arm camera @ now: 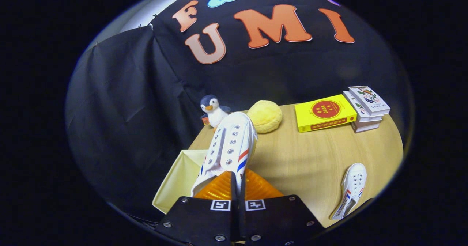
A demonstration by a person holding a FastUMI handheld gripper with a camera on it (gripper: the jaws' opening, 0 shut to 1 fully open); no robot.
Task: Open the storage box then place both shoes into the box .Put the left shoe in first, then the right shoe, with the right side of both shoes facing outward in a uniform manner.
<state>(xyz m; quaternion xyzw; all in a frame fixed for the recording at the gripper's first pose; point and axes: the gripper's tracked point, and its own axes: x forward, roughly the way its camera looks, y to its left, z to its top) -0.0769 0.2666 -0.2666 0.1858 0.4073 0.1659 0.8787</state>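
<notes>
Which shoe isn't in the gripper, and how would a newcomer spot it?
On the wooden table, look past the gripper, shut on a white shoe above the open box. The other shoe lies alone on bare wood, nearer than the books.

Held shoe (230, 147): heel hidden behind the orange fingers (219, 191). Storage box (179, 180), lower left: interior and near corner concealed by the gripper (237, 187) body. Second shoe (351, 191), lower right: its sole side is unseen. Book (324, 112) print: too small to read.

A shoe (230, 147) sits pinched in the gripper (237, 187) above the open box (179, 180); another shoe (351, 189) lies right on the table (303, 158).
</notes>
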